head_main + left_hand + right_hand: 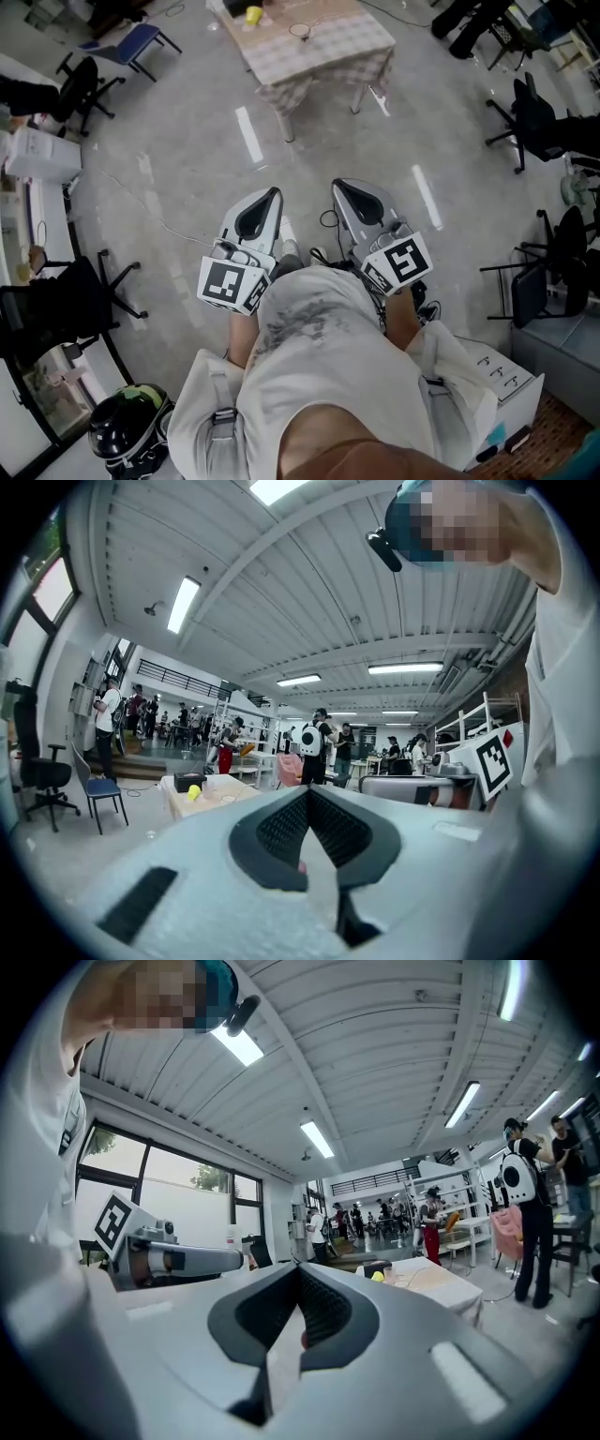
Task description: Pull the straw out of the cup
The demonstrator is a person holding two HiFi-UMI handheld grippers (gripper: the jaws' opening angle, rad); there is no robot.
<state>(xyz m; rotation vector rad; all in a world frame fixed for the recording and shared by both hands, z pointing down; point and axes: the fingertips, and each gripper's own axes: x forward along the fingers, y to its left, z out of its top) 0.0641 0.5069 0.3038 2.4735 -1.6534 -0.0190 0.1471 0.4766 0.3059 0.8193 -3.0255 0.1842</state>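
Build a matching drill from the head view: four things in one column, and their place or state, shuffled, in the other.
1. table
2. blue chair
3. black helmet
4. left tool

A. bottom left, on the floor
B. jaws shut, nothing between them
C. top centre, checked cloth
D. top left corner

Pairs: 1-C, 2-D, 3-A, 4-B

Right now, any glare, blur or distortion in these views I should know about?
Head view: sharp, with streaks of lamp glare on the floor. Left gripper view: heavy fisheye, dark corners, ceiling lamp blown out. Right gripper view: same fisheye, windows mostly washed out.
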